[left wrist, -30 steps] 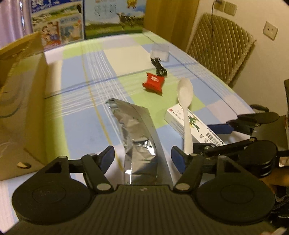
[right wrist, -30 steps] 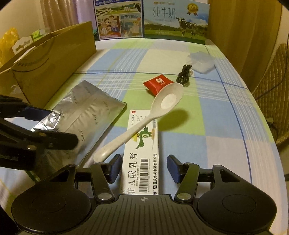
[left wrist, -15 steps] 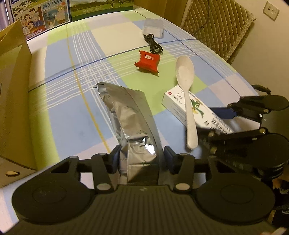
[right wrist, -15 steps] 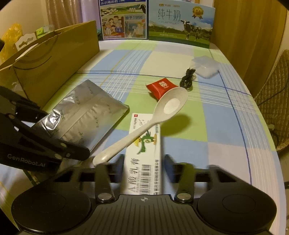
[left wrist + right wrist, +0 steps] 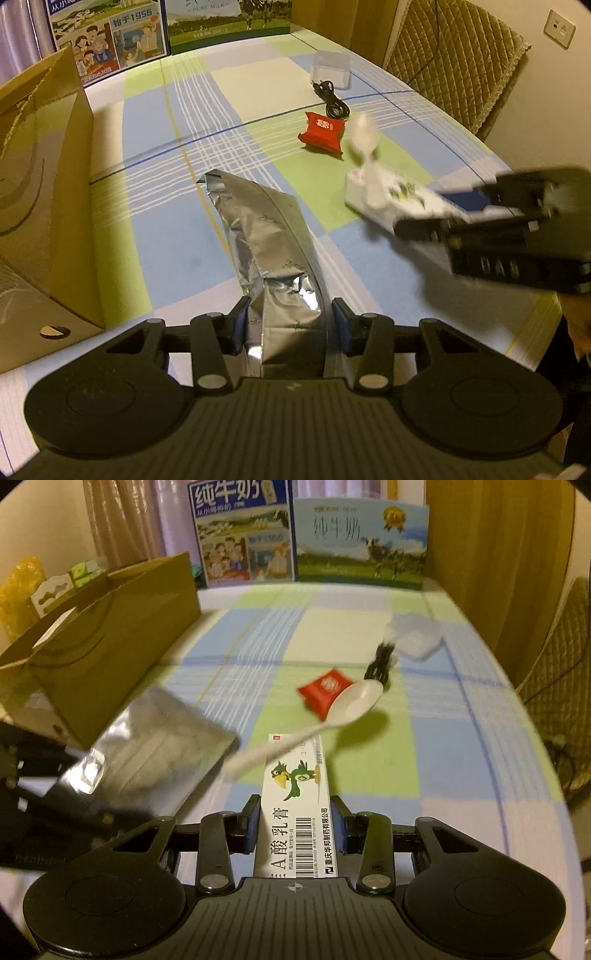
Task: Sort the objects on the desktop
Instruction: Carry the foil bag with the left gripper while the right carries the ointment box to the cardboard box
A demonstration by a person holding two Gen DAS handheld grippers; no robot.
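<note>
Silver foil pouch now sits clamped between the fingers of the left gripper, which stood wide apart a second ago and have since closed onto its near end. In the left wrist view the pouch runs from the jaws toward 12 o'clock over the checked tablecloth. The right gripper has made the same change: its fingers, open a second ago, now pinch the near end of the white ointment box, and motion blur in both views suggests the box is being lifted.

A white spoon lies across the far end of that box, its bowl toward 1 o'clock in the right wrist view, so it will likely slide off as the box rises.

Further out, a red packet rests at about 1 o'clock of the pouch, with a coiled black cable and a clear plastic case beyond it. A brown paper bag stands at 9 to 10 o'clock, close to the pouch, and milk cartons line the far edge.

With both items gripped, grasping looks done; carrying them off, probably toward the bag, seems next.
</note>
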